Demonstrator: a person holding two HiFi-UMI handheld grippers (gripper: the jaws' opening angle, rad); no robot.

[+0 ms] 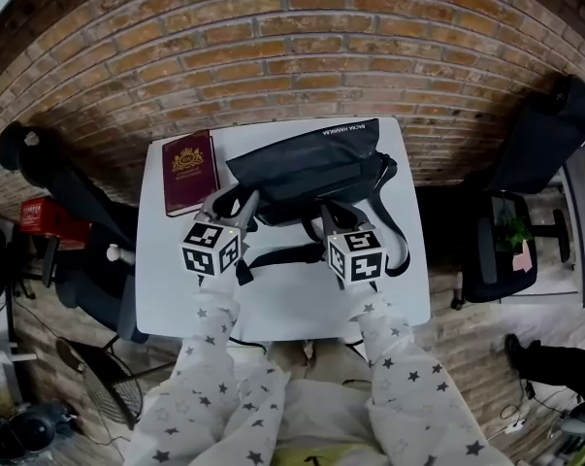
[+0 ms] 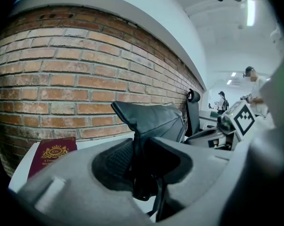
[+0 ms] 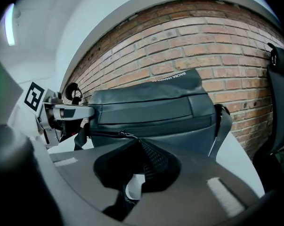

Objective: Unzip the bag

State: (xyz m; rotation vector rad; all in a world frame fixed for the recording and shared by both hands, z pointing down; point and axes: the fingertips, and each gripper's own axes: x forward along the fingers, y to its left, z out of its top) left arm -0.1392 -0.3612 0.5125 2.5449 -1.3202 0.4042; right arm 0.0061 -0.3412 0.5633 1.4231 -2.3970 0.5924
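Head view: one bag (image 1: 307,168), one booklet (image 1: 189,171), left tool (image 1: 234,203), right tool (image 1: 333,209).

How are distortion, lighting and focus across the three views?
Head view: heavy fisheye, brick wall bows into an arc; light even, table sharp. Left gripper view: ceiling light blows out, person behind is small and soft. Right gripper view: bag crisp, dark shadow between the jaws.

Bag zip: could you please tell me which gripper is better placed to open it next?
Right. The right gripper is shut on the zip pull, while the left gripper clamps the bag at its end, steadying it.
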